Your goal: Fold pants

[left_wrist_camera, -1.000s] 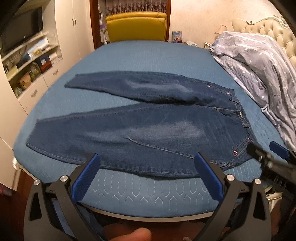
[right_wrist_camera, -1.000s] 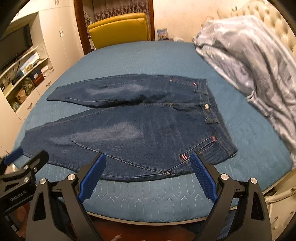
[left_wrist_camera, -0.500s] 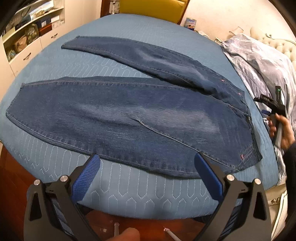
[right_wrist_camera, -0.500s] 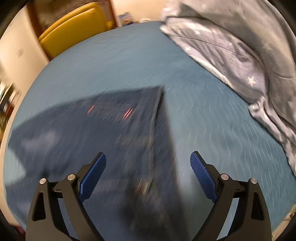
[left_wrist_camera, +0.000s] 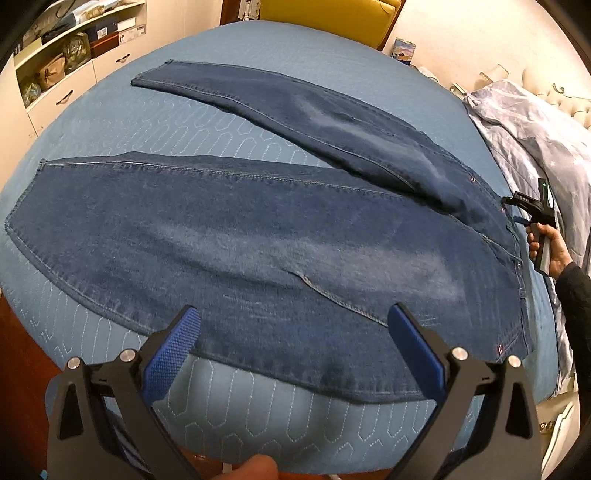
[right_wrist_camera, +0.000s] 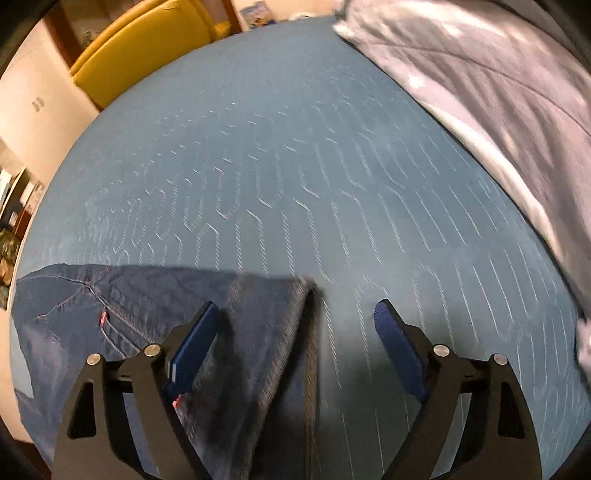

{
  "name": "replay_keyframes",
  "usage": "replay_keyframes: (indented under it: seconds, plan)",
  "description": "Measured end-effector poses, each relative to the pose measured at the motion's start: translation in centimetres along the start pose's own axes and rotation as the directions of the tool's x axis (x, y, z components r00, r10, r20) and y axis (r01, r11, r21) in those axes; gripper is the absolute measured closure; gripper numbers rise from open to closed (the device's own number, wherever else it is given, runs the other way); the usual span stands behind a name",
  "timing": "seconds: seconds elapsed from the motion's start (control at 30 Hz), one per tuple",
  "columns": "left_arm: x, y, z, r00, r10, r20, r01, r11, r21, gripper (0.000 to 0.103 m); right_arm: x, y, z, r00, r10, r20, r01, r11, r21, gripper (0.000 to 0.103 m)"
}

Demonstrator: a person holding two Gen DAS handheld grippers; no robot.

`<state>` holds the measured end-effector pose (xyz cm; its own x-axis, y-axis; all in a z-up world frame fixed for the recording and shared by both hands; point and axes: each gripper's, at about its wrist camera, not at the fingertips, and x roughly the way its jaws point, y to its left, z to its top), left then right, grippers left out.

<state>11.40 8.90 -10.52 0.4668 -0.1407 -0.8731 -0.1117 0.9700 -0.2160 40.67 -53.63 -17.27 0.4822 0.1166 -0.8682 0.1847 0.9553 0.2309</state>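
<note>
The pants (left_wrist_camera: 280, 236) lie flat and unfolded on the blue quilted bed cover (left_wrist_camera: 236, 402), legs spread apart in a V. One leg runs along the near side of the cover and the other angles away toward the yellow chair (left_wrist_camera: 325, 11). The waistband end points toward the grey bedding (left_wrist_camera: 546, 140).

Progress: no fold is visible. Judging from the layout, the task stands at its start, with the first step, bringing one leg over the other, not yet done, and all later folds outstanding.

Left gripper (left_wrist_camera: 295, 354): its tongs stand wide apart and empty, poised above the near edge of the pants around the thigh area, not touching the cloth as far as can be seen.

Right gripper (right_wrist_camera: 295, 347): its tongs also stand wide and hold nothing. It sits at the waistband end of the pants, the corner of the waistband lying between the two blue pads (right_wrist_camera: 192, 347). From the left wrist view this tool appears beside the waistband, held in the person's right hand (left_wrist_camera: 550, 247).

Limits of observation: the right wrist view is smeared by motion, so the exact edge of the waistband and whether the pads touch the denim cannot be determined. Only a small part of the pants shows in that view. The right side of the bedding is cut off by the lens rim.
</note>
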Motion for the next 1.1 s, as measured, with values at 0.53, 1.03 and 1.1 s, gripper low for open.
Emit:
replay_keyframes:
  seconds: [0.53,1.03,1.1]
  plan:
    - [4.9,2.2,15.6,0.876,-0.476,0.082,0.481,0.845,-0.233,0.024,-18.9,5.9,-8.9,0.938,0.232,0.257,-0.132,0.926,-0.354,0.088]
    - [19.4,8.0,17.8,0.749,-0.652,0.116,0.576,0.556,-0.599,0.054,-22.7,4.4,-26.2,0.939,0.309,0.154,-0.264,0.930,-0.256,0.088]
    - [20.0,8.1,17.9,0.762,-0.637,0.113,0.561,0.563,-0.607,0.057,-22.8,4.4,-25.9,0.939,0.309,0.153,-0.265,0.931,-0.252,0.088]
